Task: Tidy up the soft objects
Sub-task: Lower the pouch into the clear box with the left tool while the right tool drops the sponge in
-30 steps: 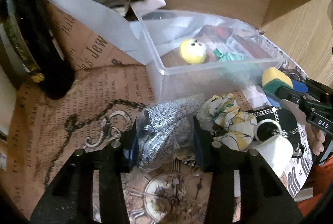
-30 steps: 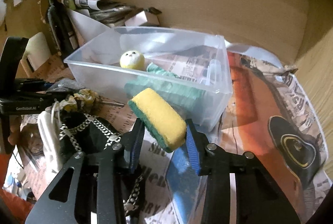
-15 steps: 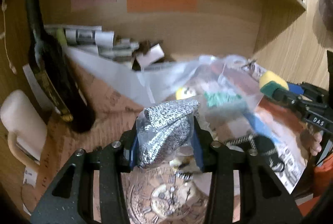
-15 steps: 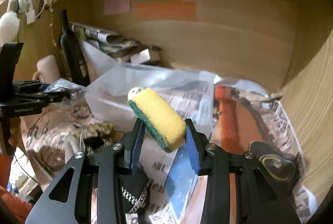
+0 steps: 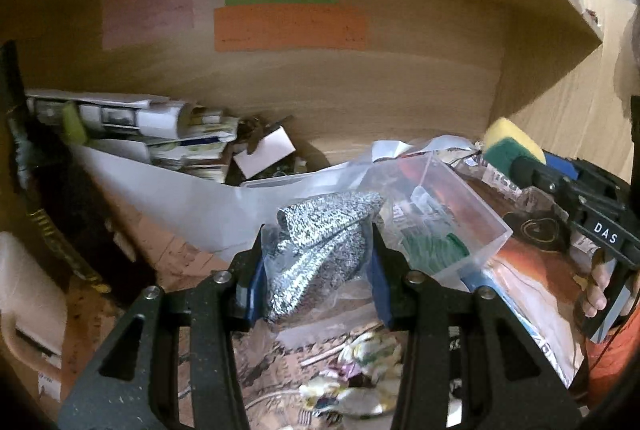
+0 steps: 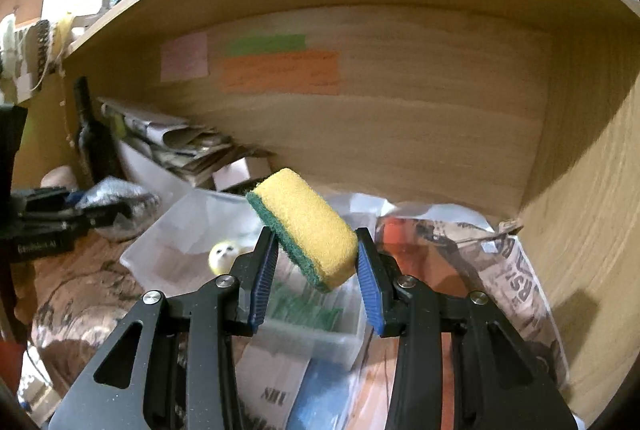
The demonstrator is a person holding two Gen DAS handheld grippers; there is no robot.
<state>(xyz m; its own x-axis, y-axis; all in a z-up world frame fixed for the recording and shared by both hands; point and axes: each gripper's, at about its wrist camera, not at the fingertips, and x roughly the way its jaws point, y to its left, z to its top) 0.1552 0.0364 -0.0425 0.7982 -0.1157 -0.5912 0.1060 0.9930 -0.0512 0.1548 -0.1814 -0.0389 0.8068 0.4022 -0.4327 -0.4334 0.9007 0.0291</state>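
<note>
Both claws have risen since the earlier frame, carrying their loads above the clear bin (image 6: 168, 250). Left claw (image 5: 316, 270) pinches a bagged silver cloth (image 5: 320, 246), held over the bin's near left corner. Right claw (image 6: 316, 270) pinches a yellow-green sponge (image 6: 304, 226) above the bin's front wall. Its body reads "DAS" (image 5: 606, 228). A yellow ball (image 6: 224, 256) lies inside the bin.
</note>
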